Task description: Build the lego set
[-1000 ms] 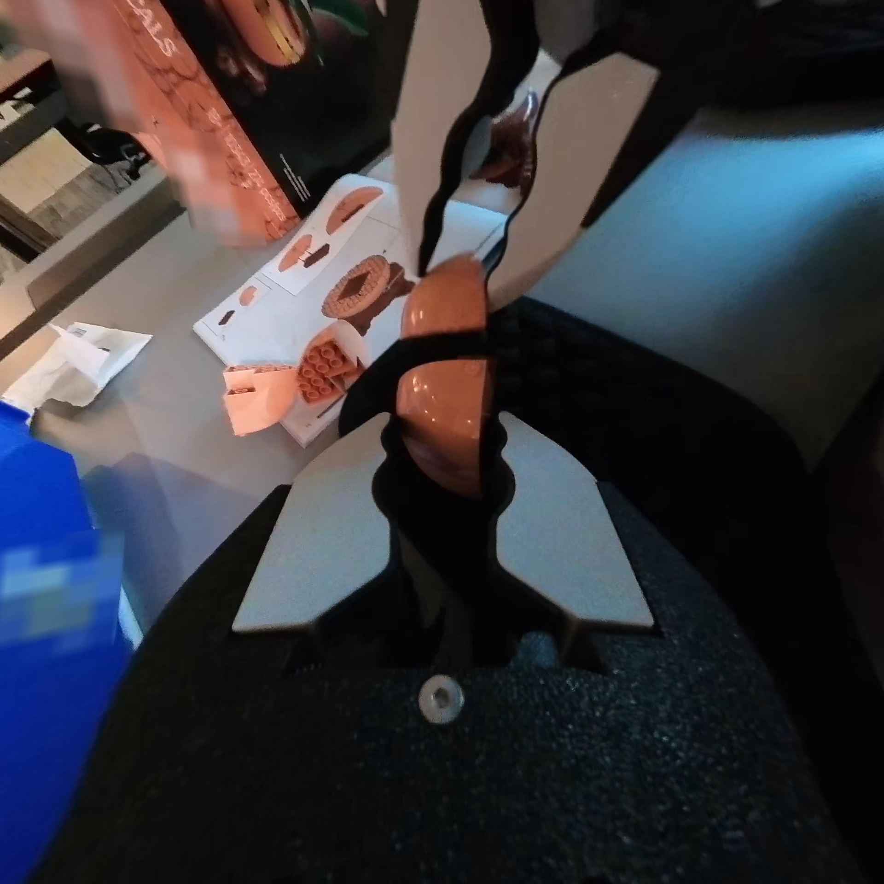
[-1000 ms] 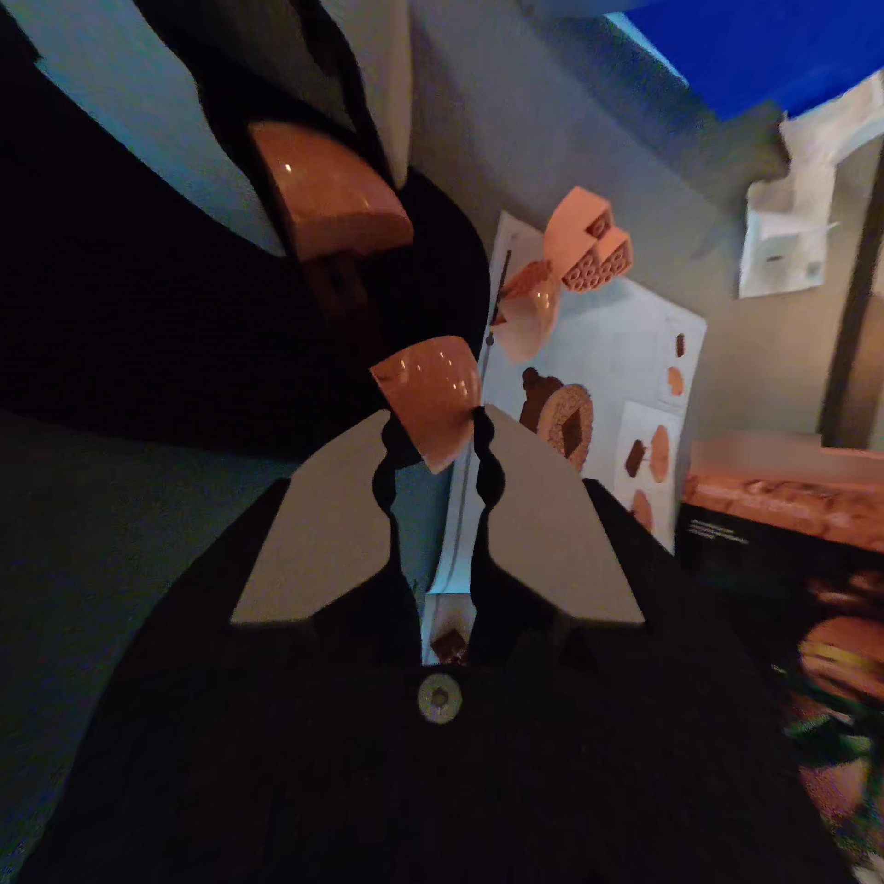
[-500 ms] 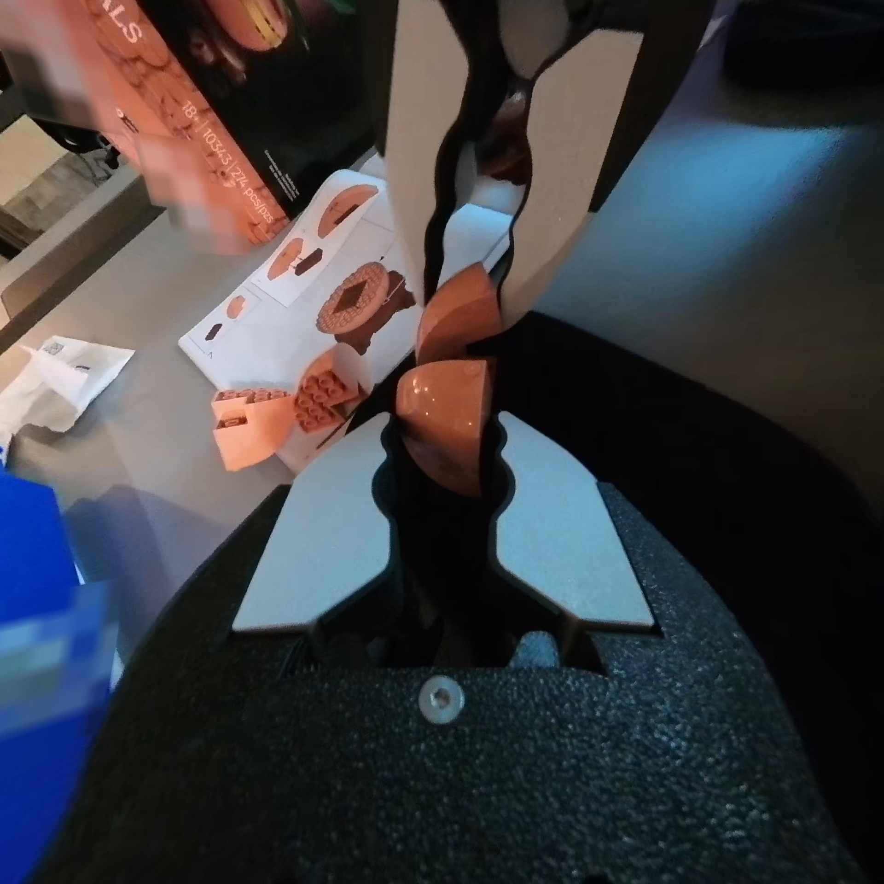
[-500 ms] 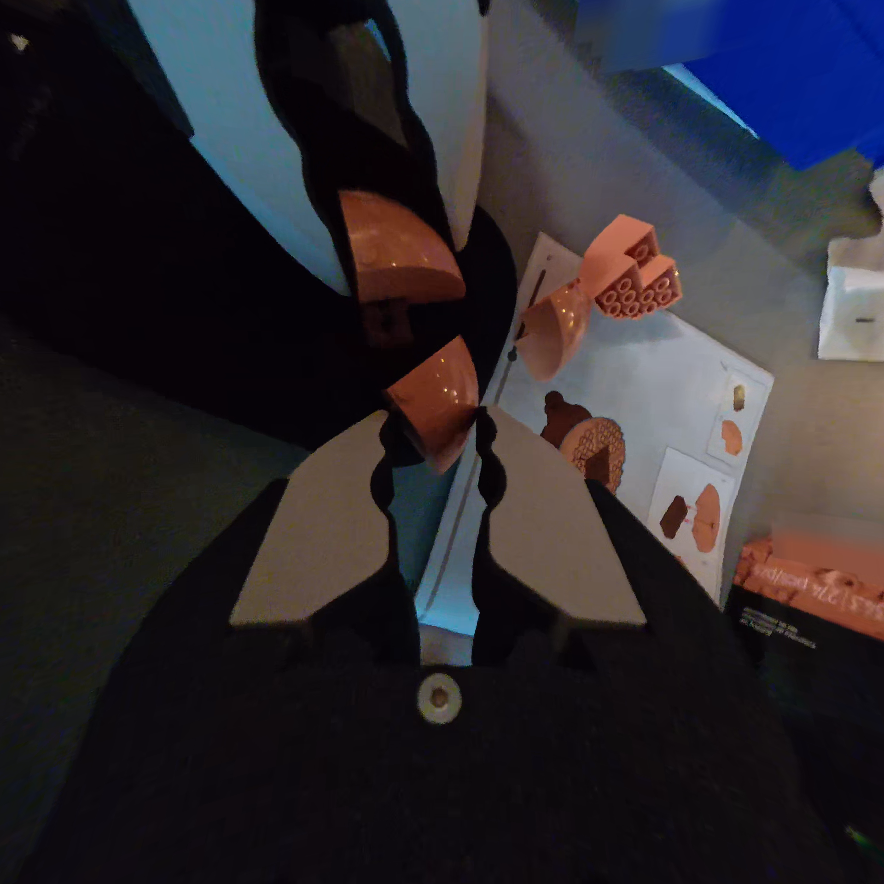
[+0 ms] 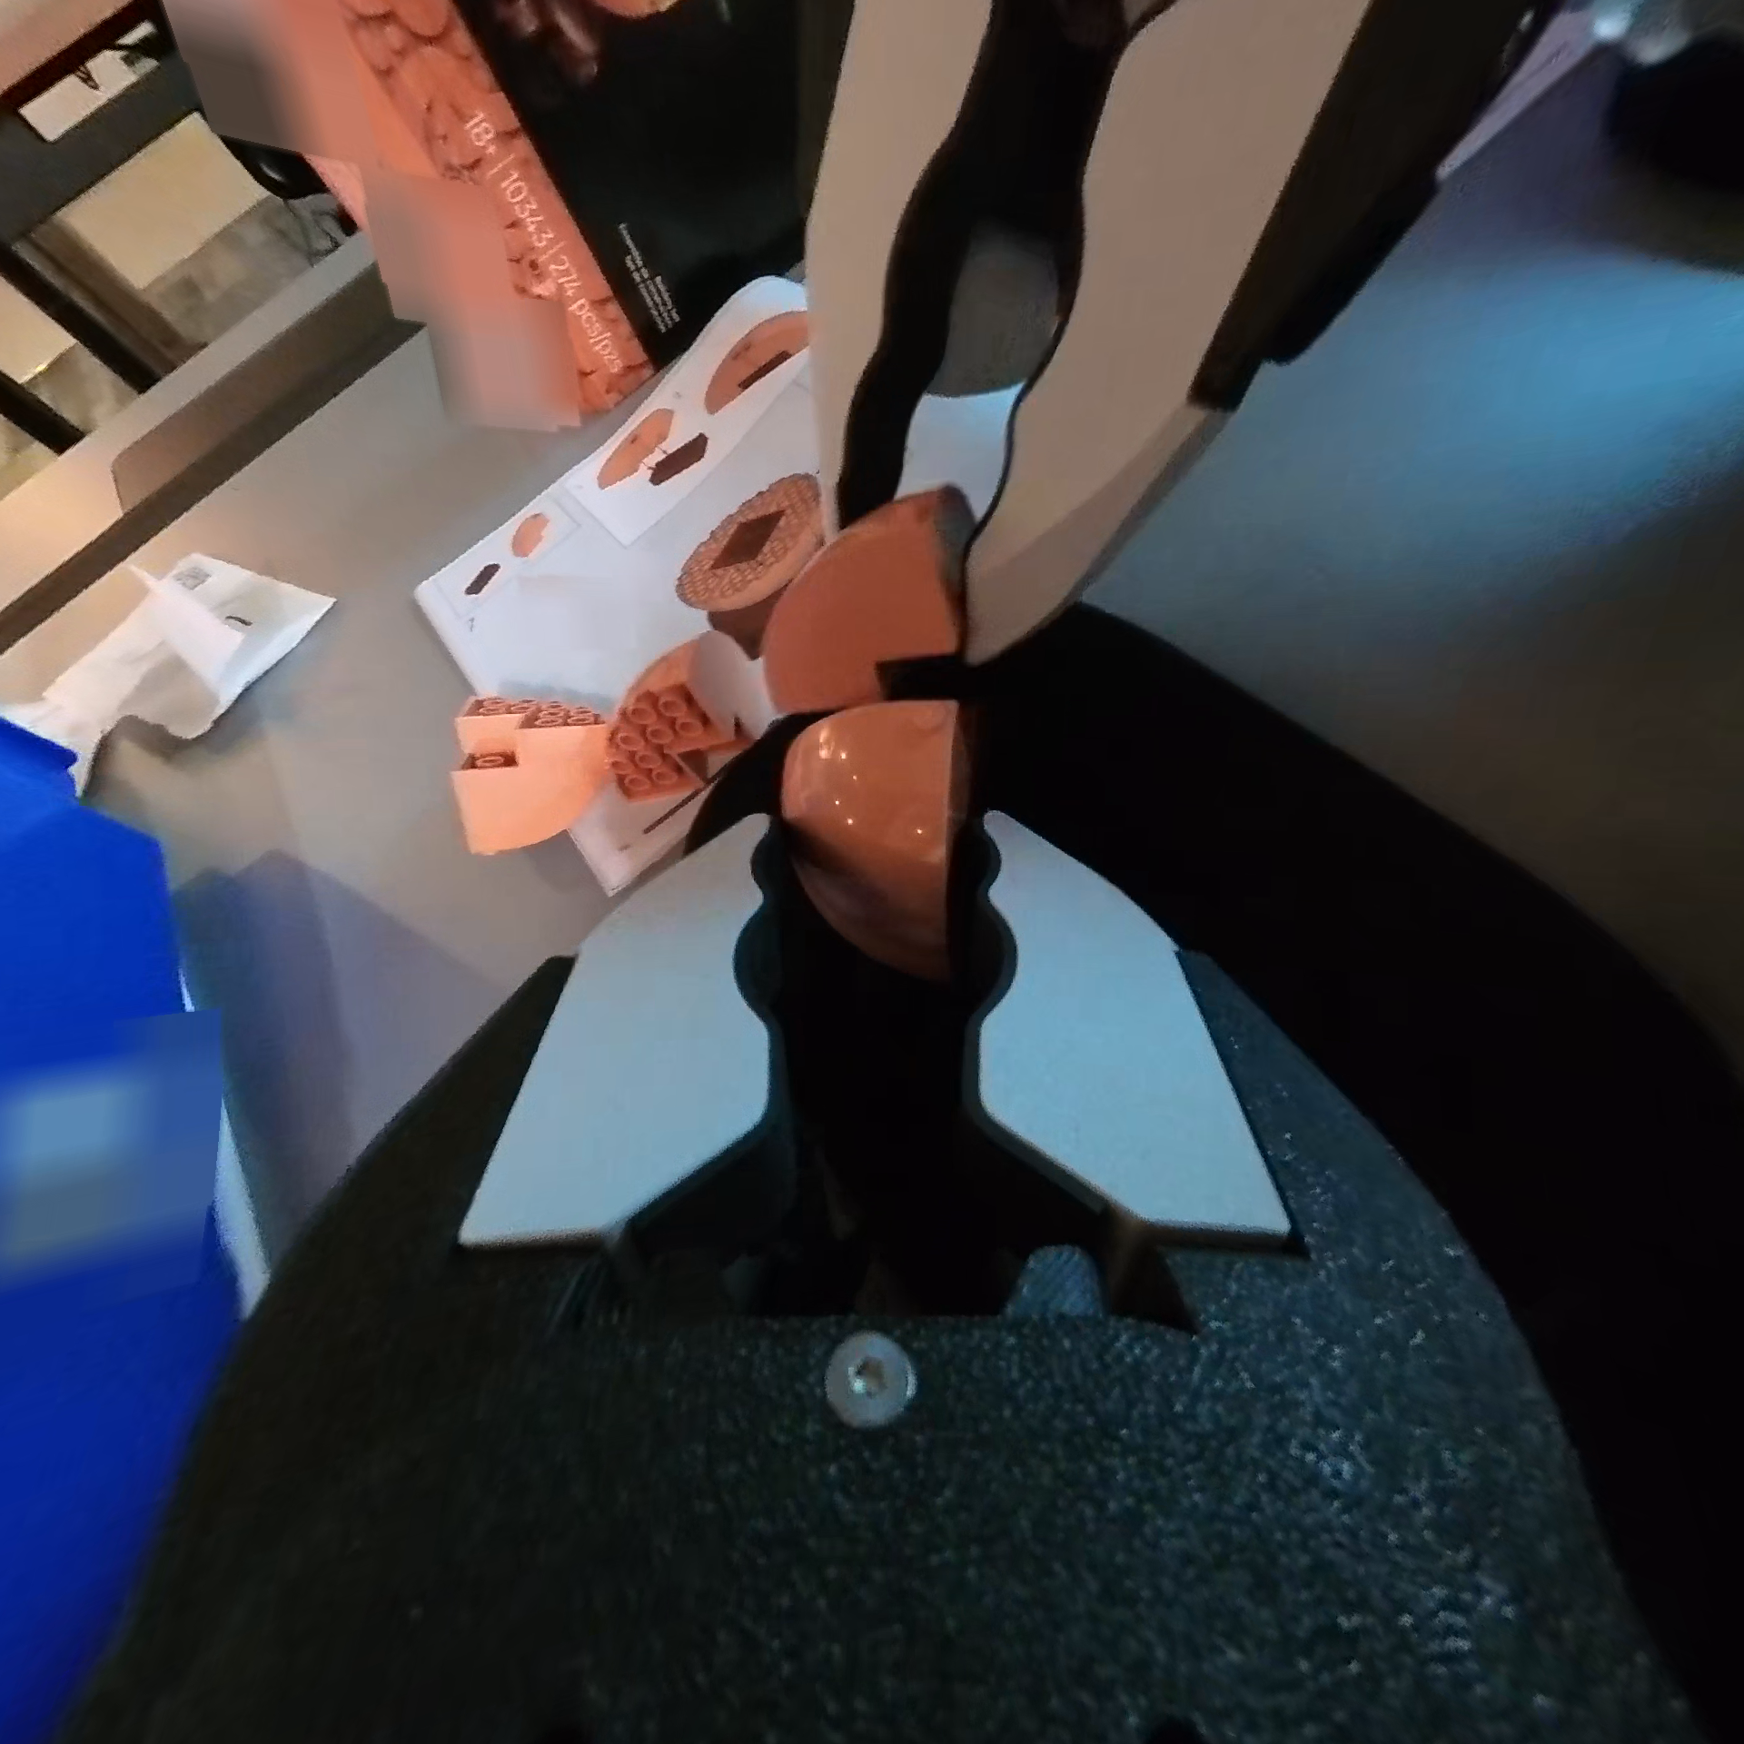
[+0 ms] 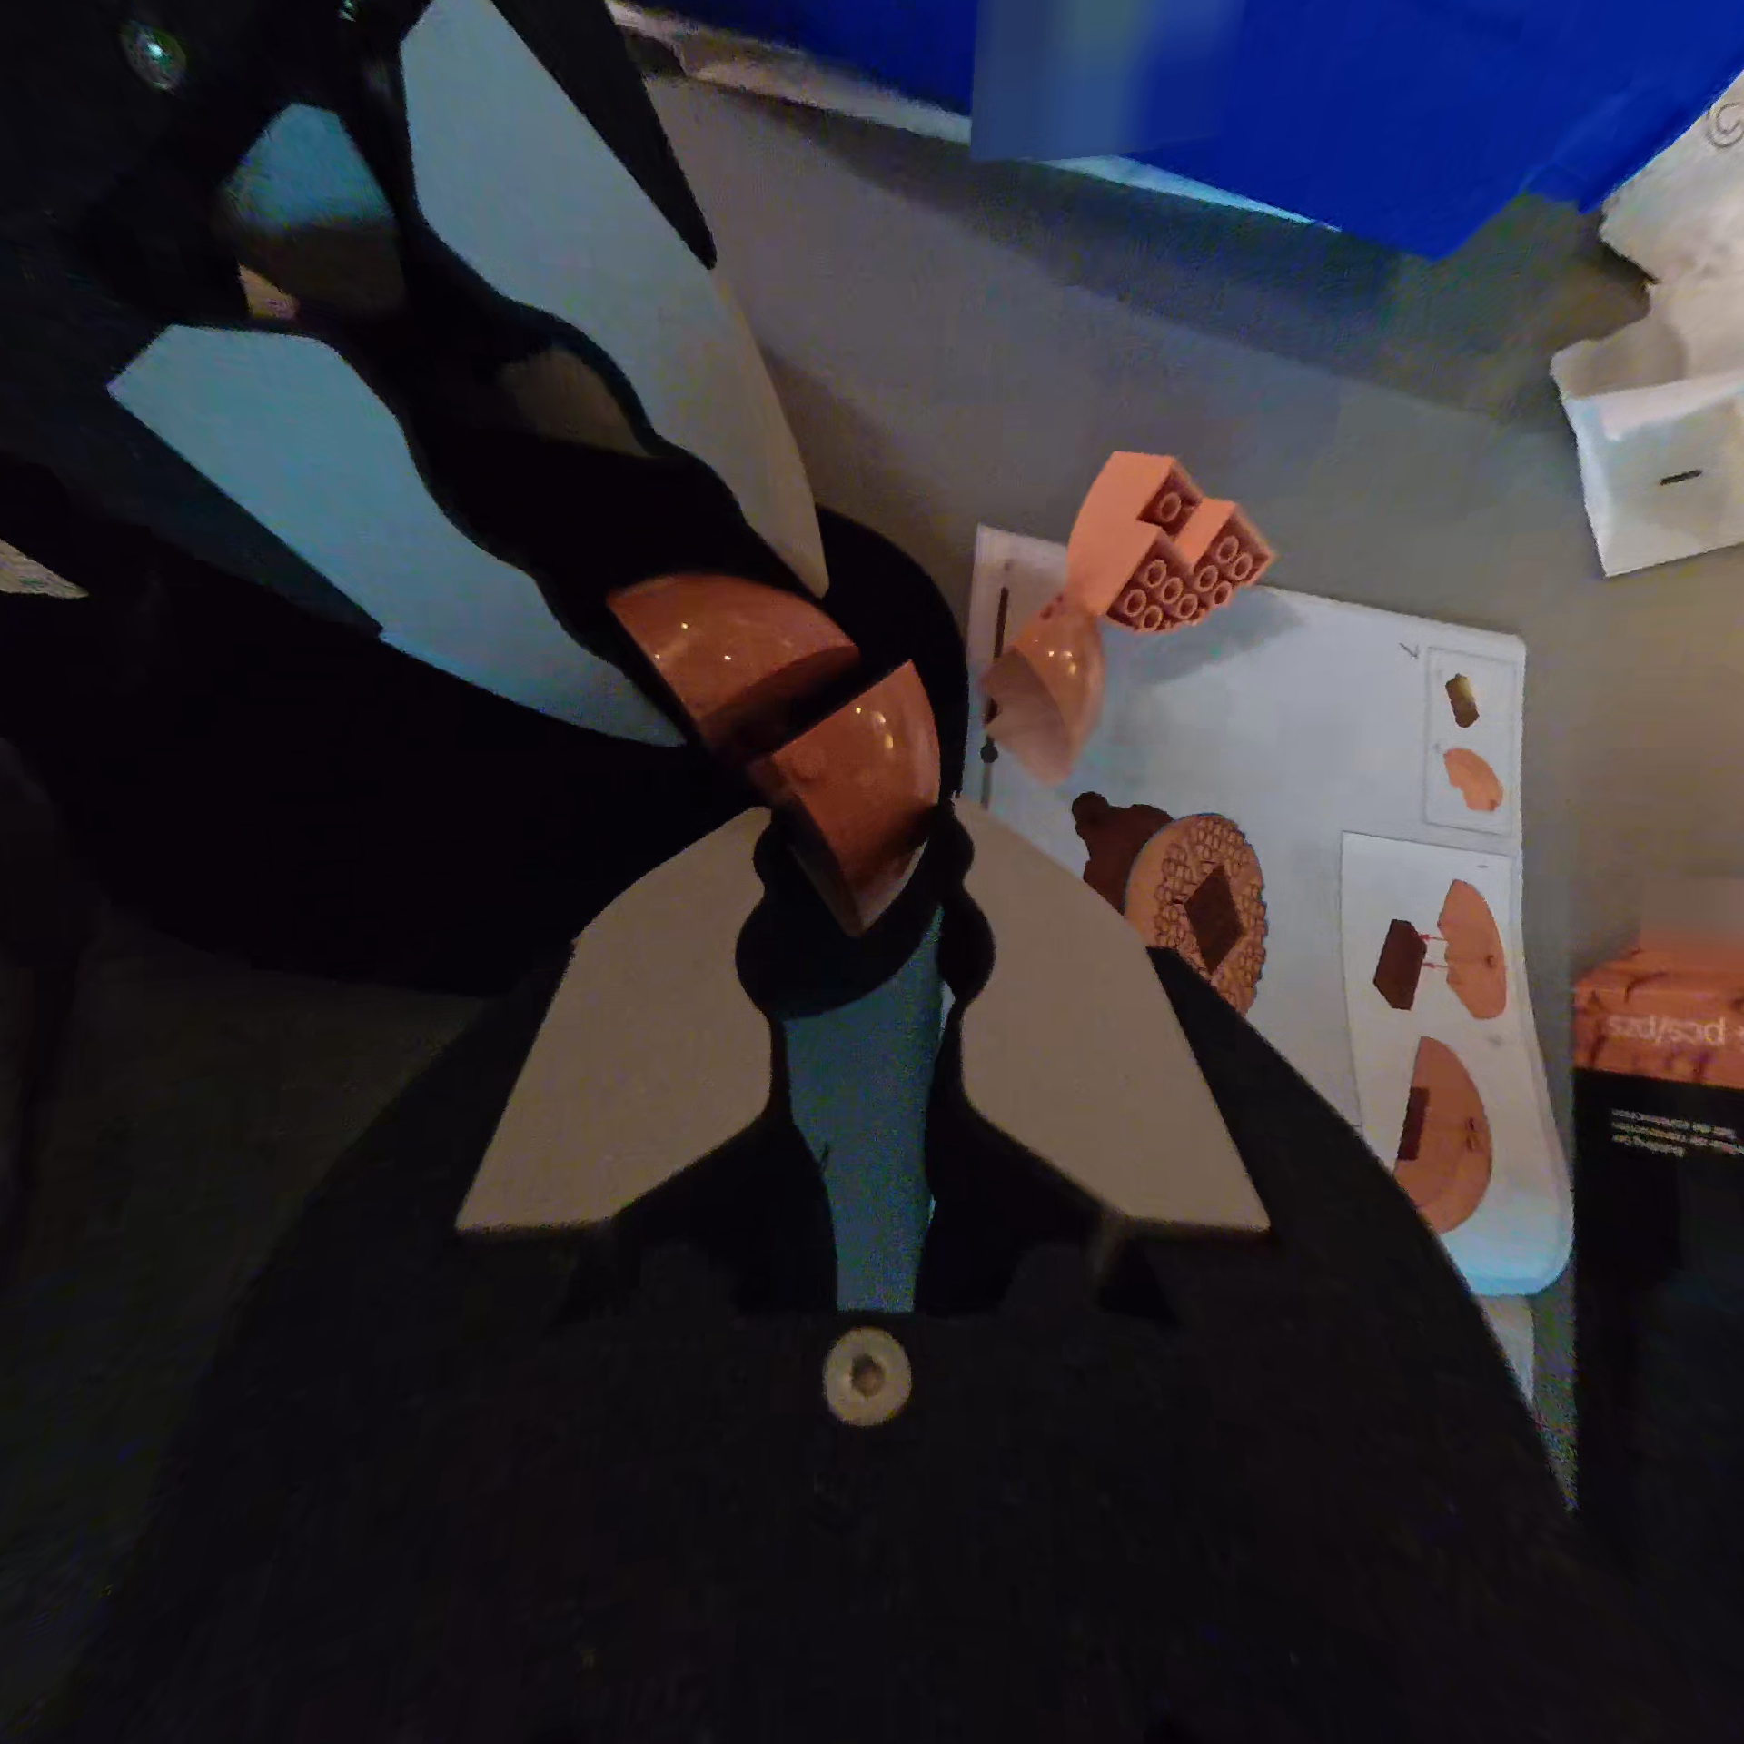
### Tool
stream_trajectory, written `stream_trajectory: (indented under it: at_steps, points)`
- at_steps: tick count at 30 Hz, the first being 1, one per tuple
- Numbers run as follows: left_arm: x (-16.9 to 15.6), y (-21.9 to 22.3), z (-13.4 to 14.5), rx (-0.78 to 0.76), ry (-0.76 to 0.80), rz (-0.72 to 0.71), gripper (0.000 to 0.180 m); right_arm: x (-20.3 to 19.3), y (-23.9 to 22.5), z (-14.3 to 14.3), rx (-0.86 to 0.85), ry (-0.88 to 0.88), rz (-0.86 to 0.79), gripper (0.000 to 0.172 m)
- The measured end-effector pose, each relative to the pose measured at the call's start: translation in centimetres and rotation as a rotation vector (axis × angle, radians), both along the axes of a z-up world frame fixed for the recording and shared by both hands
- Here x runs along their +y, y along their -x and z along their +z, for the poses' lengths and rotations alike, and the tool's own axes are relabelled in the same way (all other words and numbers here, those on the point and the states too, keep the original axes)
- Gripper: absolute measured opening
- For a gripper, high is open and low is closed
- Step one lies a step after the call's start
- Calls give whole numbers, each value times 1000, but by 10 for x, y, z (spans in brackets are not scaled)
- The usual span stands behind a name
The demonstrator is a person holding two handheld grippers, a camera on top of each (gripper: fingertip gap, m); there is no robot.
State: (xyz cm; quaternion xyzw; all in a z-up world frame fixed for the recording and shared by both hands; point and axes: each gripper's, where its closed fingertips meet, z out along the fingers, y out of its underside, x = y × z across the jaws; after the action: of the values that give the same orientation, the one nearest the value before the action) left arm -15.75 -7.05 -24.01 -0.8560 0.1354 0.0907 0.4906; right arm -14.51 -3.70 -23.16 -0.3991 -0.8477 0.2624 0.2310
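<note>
Two tan dome bricks [image 5: 873, 802] [image 6: 849, 793], now touching, one clenched per tool [image 5: 873, 849] [image 6: 854, 849].

1. Bare grey tabletop [image 5: 1416, 453] lies open right of the instruction sheet [image 5: 585, 566].
2. Two loose tan bricks [image 5: 528, 783] sit at the sheet's edge.
3. A boxed set [image 5: 585, 189] stands behind, blocking passage.

Surface: a grey table [image 5: 283, 717] is filling the left and upper right of the left wrist frame.
Centre: a white instruction sheet [image 5: 604, 566] is lying flat, with two loose tan bricks [image 5: 538, 783] sitting at its lower edge.
Left: crumpled white paper [image 5: 208, 632] is lying.
Upper left: a printed box [image 5: 566, 189] is standing.
Lower left: a blue thing [image 5: 75, 1038] is sitting, kind unclear.
</note>
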Motion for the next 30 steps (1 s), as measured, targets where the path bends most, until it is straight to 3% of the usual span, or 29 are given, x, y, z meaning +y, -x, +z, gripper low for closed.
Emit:
stream_trajectory:
  at_steps: [12, 24, 30]
  points:
    - [1, -3, -2, 23, 5, 4, 37, -6, -2, -6, 12, -155, 24, 28]
    - [1, -3, -2, 69, -4, 23, 37, -4, -2, -6, 26, -469, 19, 29]
    - [1, -3, -1, 50, -9, 9, 37, -4, -1, -5, -42, -467, 28, 29]
